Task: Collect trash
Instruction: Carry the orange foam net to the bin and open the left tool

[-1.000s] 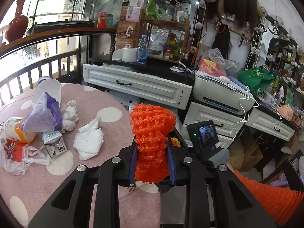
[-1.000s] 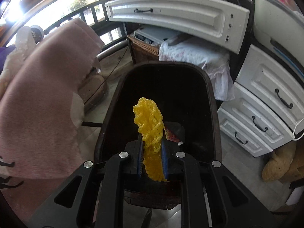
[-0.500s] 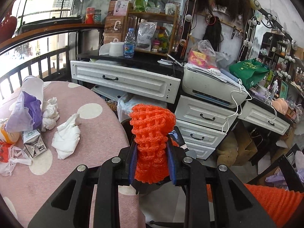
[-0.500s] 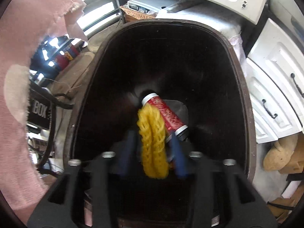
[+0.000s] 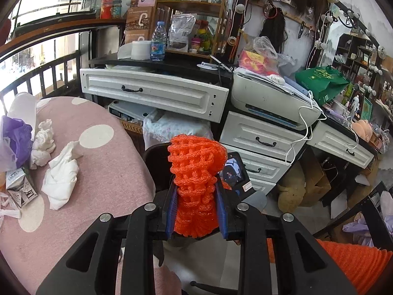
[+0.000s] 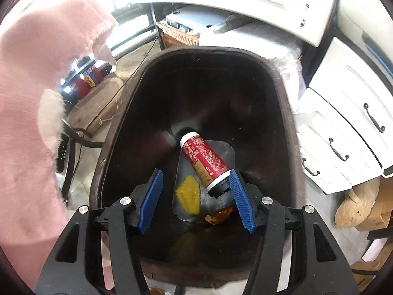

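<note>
Trash left on the pink worktop (image 5: 103,172): two crumpled tissues (image 5: 60,175), one carton (image 5: 18,188). Left claw (image 5: 195,211) clamped one orange foam net (image 5: 195,169). Right claw (image 6: 195,198) stood apart, just opened, above one yellow net (image 6: 189,194) and one red bottle (image 6: 205,158) inside the bin (image 6: 118,127).

The orange foam net (image 5: 195,186) hides most of the dark bin (image 5: 157,164) behind it at the left wrist frame's centre. At the left edge a purple bag (image 5: 14,142) and a small carton (image 5: 18,189) are cut off. In the right wrist frame, the red bottle (image 6: 205,158) covers part of the bin floor, and its print is too small to read.
</note>
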A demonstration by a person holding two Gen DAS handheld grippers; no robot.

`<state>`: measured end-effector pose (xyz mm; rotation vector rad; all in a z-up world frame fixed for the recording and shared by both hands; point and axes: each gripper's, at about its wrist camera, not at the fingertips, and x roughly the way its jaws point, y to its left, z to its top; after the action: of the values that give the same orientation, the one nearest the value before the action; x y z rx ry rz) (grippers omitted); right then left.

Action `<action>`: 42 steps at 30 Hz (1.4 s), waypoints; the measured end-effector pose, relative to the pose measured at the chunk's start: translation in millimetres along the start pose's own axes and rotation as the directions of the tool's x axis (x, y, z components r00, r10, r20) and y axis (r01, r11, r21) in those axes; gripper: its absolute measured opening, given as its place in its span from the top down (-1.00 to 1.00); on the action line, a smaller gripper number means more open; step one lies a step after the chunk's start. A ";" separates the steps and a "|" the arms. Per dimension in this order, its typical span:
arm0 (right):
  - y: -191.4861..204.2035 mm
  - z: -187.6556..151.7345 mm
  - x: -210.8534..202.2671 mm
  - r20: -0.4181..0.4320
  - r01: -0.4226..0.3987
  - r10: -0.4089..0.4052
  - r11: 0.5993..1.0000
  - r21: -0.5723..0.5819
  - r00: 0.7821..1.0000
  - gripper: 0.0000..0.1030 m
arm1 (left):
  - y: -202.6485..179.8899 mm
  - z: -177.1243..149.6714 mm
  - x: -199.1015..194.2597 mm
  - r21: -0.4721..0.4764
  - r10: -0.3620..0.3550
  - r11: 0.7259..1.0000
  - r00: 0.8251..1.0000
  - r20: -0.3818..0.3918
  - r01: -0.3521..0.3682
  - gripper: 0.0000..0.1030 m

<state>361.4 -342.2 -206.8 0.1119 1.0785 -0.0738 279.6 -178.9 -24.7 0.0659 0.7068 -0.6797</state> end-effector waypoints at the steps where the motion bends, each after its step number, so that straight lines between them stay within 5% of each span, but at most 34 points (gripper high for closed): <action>1: -1.9 -2.1 -6.7 0.011 -0.002 0.002 1.000 -0.001 1.000 -0.10 | -0.7 1.9 6.0 0.000 -0.003 1.000 1.000 -0.010 0.003 0.48; 12: -51.4 -46.6 -75.4 0.114 0.065 -0.068 0.997 0.029 0.991 -0.19 | -21.8 17.4 100.5 -0.023 -0.035 0.999 0.984 -0.176 0.032 0.48; 16: -66.9 -63.7 -89.3 0.138 0.120 -0.123 0.992 0.033 0.983 -0.20 | -26.4 13.7 139.2 -0.046 -0.024 0.999 0.965 -0.262 0.012 0.48; 23: -83.8 -87.4 -104.6 0.157 0.100 -0.108 0.993 0.061 0.982 -0.20 | -26.7 -7.6 200.9 -0.046 0.050 0.996 0.921 -0.386 -0.073 0.48; 31: -90.3 -104.3 -109.4 0.158 0.089 -0.100 0.993 0.079 0.982 -0.20 | -27.6 -19.3 231.5 -0.022 0.089 0.994 0.897 -0.434 -0.109 0.47; 34: -90.6 -108.8 -110.6 0.155 0.085 -0.097 0.993 0.085 0.983 -0.20 | -26.0 -20.5 236.4 -0.041 0.082 0.993 0.894 -0.441 -0.111 0.33; 38: -89.8 -112.1 -112.8 0.157 0.090 -0.103 0.992 0.092 0.982 -0.20 | -29.1 -18.7 237.6 -0.019 0.109 0.991 0.900 -0.422 -0.129 -0.20; 42: -90.5 -113.2 -114.0 0.159 0.093 -0.109 0.991 0.100 0.981 -0.20 | -31.8 -14.5 234.2 -0.003 0.124 0.991 0.908 -0.400 -0.137 -0.38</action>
<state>198.4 -416.9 -164.2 0.1321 0.9157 -0.2214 382.6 -329.6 -175.6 0.2273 1.0962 -0.5298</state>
